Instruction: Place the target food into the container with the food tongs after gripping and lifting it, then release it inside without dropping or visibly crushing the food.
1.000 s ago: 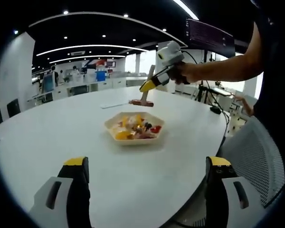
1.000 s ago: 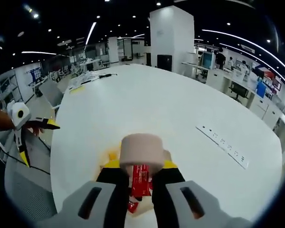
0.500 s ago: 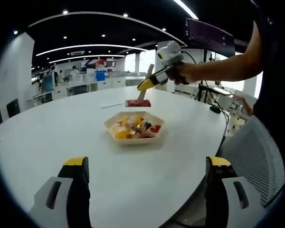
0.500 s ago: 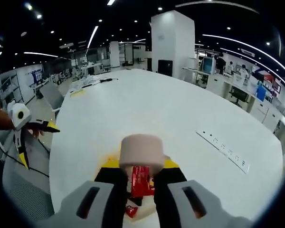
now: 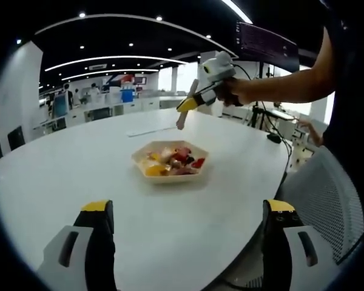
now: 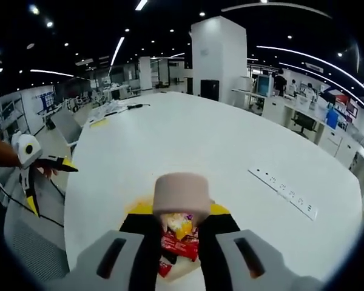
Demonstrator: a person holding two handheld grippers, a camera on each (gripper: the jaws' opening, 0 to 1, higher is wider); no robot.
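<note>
a large white table (image 5: 109, 176) is seen in both views, with a hexagonal pale container (image 5: 170, 162) resting near its middle. in the left gripper view the left gripper (image 5: 185, 242) is held low over the near table edge, its jaws wide apart with nothing between them. the right gripper (image 5: 191, 104) is held by a hand (image 5: 230, 92) above and behind the container, and tan food tongs (image 5: 183, 115) are clamped in its jaws, their tip hanging empty in the air. mixed wrapped food (image 5: 173, 160), red and yellow, lies inside the container. in the right gripper view the tongs' rounded end (image 6: 181, 193) sits between the jaws, directly over the food (image 6: 179, 239) in the container. a white power strip (image 6: 282, 191) lies on the table
</note>
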